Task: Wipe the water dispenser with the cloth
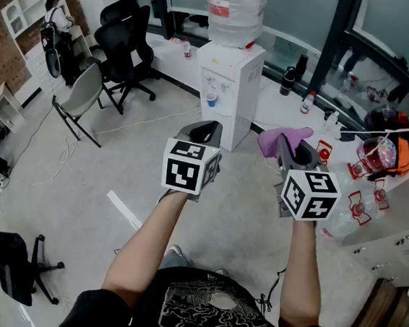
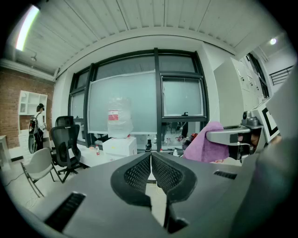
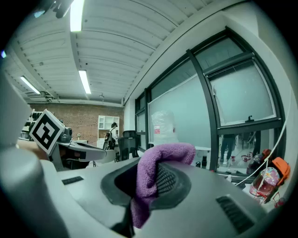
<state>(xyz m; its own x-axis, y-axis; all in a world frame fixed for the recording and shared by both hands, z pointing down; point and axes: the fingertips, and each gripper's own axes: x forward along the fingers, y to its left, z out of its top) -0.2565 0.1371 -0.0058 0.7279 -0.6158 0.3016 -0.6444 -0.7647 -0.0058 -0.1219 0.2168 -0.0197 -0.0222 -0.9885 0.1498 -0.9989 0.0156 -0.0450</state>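
Observation:
A white water dispenser (image 1: 229, 85) with a clear bottle on top stands by the window ledge, some way ahead of both grippers. It shows small in the left gripper view as the dispenser (image 2: 119, 145), and its bottle (image 3: 163, 126) rises beyond the cloth in the right gripper view. My right gripper (image 1: 291, 144) is shut on a purple cloth (image 1: 279, 140), which folds over its tips as the cloth (image 3: 156, 171). My left gripper (image 1: 206, 131) is shut with nothing in it; its pads meet at the left gripper (image 2: 151, 159). The cloth (image 2: 208, 145) shows at the right there.
Black office chairs (image 1: 126, 42) and a grey chair (image 1: 81, 97) stand to the left. A white ledge (image 1: 287, 106) under the windows carries bottles (image 1: 289, 80). A person (image 1: 58, 17) stands by shelves at the far left. Bags and water bottles (image 1: 366, 176) lie at the right.

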